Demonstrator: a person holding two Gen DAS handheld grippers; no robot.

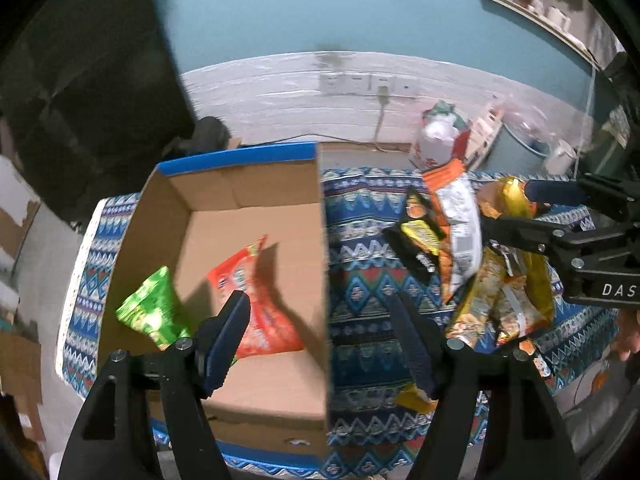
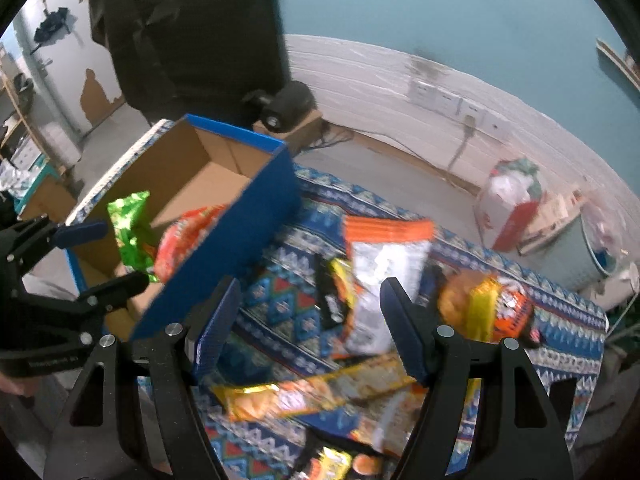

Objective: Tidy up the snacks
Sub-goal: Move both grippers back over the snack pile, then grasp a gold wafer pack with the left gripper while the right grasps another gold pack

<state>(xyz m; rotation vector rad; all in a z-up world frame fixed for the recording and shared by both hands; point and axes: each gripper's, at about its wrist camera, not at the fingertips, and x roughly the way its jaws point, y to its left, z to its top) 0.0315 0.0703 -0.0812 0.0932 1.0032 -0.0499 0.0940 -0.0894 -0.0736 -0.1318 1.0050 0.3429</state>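
Snacks [image 2: 384, 280] lie heaped at centre frame on the cloth [image 2: 288, 308], two already in the box [image 2: 224, 220] at left; both the right gripper [image 2: 308, 320] and left gripper [image 1: 320, 316] gape wide and empty, so single out one packet's edge before closing.

A cluttered home room: patterned tablecloth [image 1: 360, 280], wall sockets [image 1: 368, 84] (peeling paint too).

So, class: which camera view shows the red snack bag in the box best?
The left wrist view: the red snack bag lies nearly whole on the box floor. In the right wrist view the box's blue wall hides most of it.
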